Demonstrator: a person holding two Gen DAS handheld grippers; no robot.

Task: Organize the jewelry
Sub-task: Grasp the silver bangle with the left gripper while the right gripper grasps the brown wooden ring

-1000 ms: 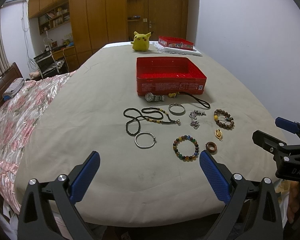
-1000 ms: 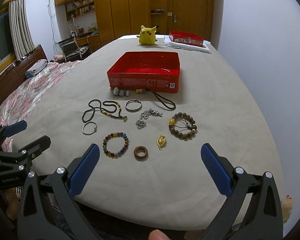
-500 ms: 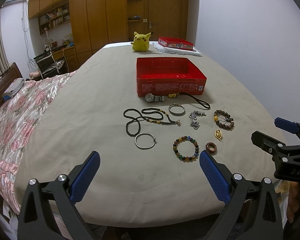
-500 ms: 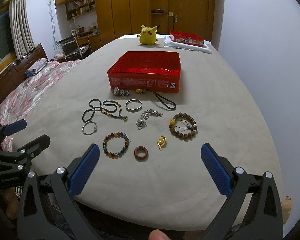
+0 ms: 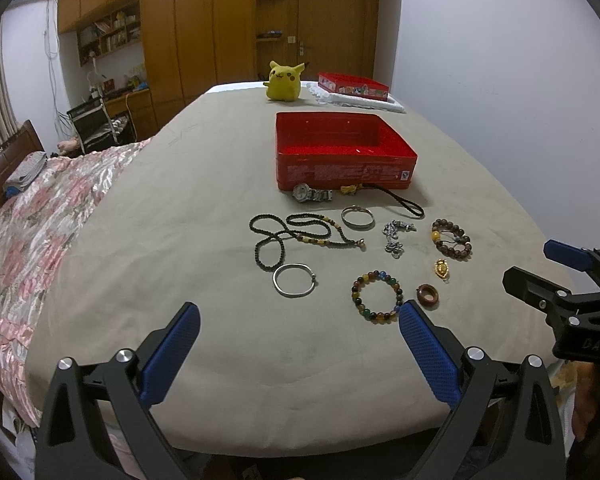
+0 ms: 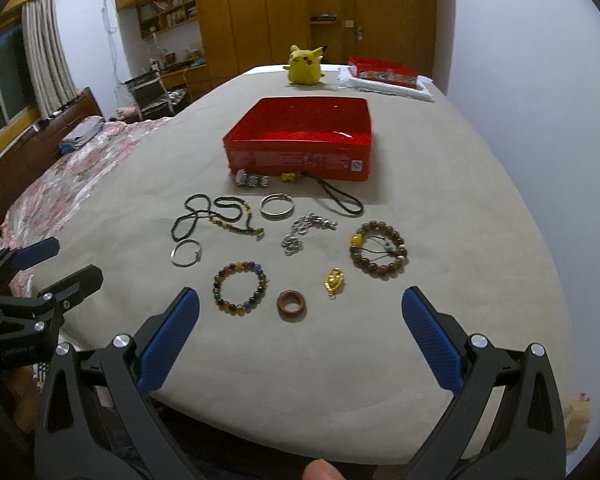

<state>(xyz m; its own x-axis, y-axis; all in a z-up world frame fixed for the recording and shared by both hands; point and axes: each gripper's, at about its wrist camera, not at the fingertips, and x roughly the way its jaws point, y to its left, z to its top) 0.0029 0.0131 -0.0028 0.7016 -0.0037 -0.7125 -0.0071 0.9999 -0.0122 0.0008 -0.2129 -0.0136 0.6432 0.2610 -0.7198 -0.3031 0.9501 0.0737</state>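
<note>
we held both claws spread wide and empty at the near edge of the bed, the left gripper [image 5: 298,344] low over the bare cover and the right gripper [image 6: 300,328] just short of the jewelry. the pieces lay loose on the beige bedcover [image 5: 180,208] in front of the open red tin [image 5: 342,156], none of them in it yet as far as we could see. nearest the right claw sat the brown ring [image 6: 291,305], with the multicolour bead bracelet [image 6: 240,288] just beside it and the gold pendant [image 6: 334,281] a little beyond. we judged all of it light; the ring looked stiff and small, best pinched across its rim, though it could skid or sink into the soft cover. the bead bracelets, including the wooden bead bracelet [image 6: 378,249], would likely flex, so we would take one side of the loop. the silver chain [image 6: 306,230] and black bead necklace [image 6: 216,216] looked limp and apt to trail or snag.
</note>
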